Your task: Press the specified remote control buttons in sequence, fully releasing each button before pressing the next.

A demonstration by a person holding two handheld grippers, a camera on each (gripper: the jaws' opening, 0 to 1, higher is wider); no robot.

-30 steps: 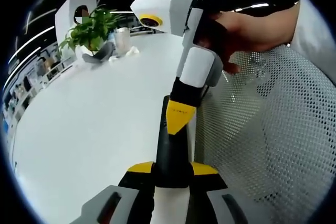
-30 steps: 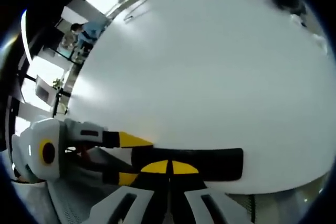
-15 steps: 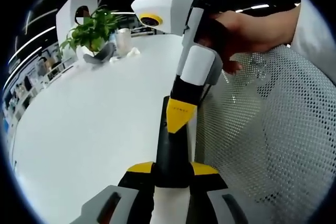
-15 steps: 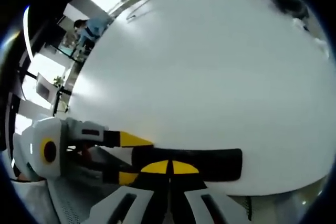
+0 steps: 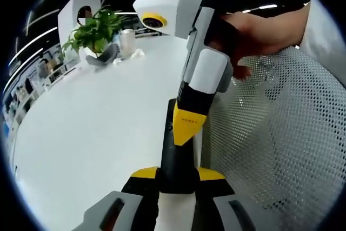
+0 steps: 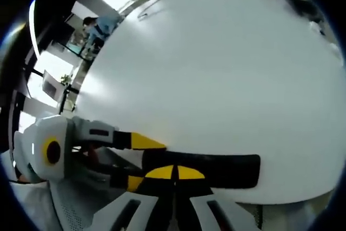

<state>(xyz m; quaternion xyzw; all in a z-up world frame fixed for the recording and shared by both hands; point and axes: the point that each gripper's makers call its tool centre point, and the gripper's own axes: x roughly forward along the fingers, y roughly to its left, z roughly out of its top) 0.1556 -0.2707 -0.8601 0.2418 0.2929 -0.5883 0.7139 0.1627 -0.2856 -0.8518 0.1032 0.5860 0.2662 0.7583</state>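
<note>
Remote control (image 5: 176, 160) held in left claw (image 5: 177, 176) — right claw (image 6: 174, 172) tips closed, touching it.

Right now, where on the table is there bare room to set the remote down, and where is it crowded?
The white table lies bare from the black remote out to the potted plant. It is crowded at the near edge: the left claw grips the remote, the right claw is on it, and the mesh chair sits alongside. Small items cluster beside the plant.

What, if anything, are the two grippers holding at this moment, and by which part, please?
The left gripper holds the black remote control by its near end. The right gripper, its jaws together, presses on the remote's face rather than gripping it.
</note>
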